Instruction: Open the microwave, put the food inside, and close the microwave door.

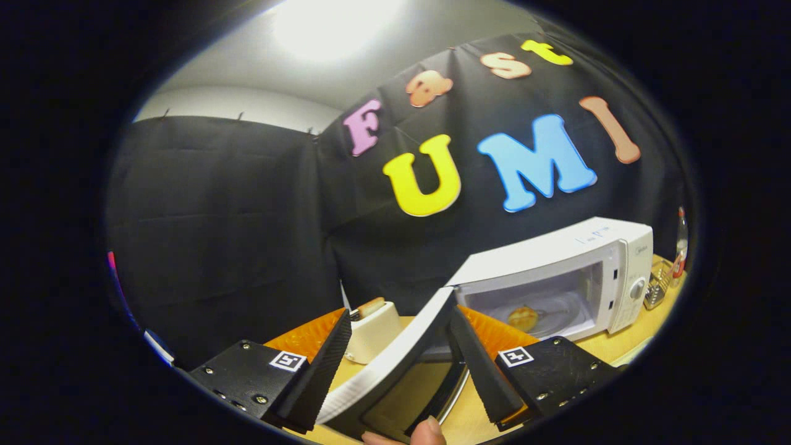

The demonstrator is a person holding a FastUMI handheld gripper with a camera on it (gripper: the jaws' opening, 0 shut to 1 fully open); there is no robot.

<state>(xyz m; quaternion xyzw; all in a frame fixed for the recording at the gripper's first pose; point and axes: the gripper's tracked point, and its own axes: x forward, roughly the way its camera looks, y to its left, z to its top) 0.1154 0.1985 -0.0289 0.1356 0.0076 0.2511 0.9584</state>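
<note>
Gripper view. The white microwave (559,272) is standing on the wooden table (609,346) beyond the fingers, its long axis running across the table and its open cavity facing toward the camera. The food (523,317), a small rounded golden piece, is lying inside the cavity on the pale turntable plate (556,318). The microwave door (395,364) is hanging open, swung out from the cavity's left edge toward the camera, so that its white edge is running diagonally between the two fingers. The gripper (395,337) is standing spread, its black fingers flanking the door edge; whether either pad is touching the door cannot be told. A fingertip (427,431) is showing below the door, cut off. Behind the door, a cream toaster (372,330) holding a slice and an orange mat (309,337) are partly hidden. Past the microwave's control knob, a wire rack (656,285) and a bottle (680,244) are hard to make out.
</note>
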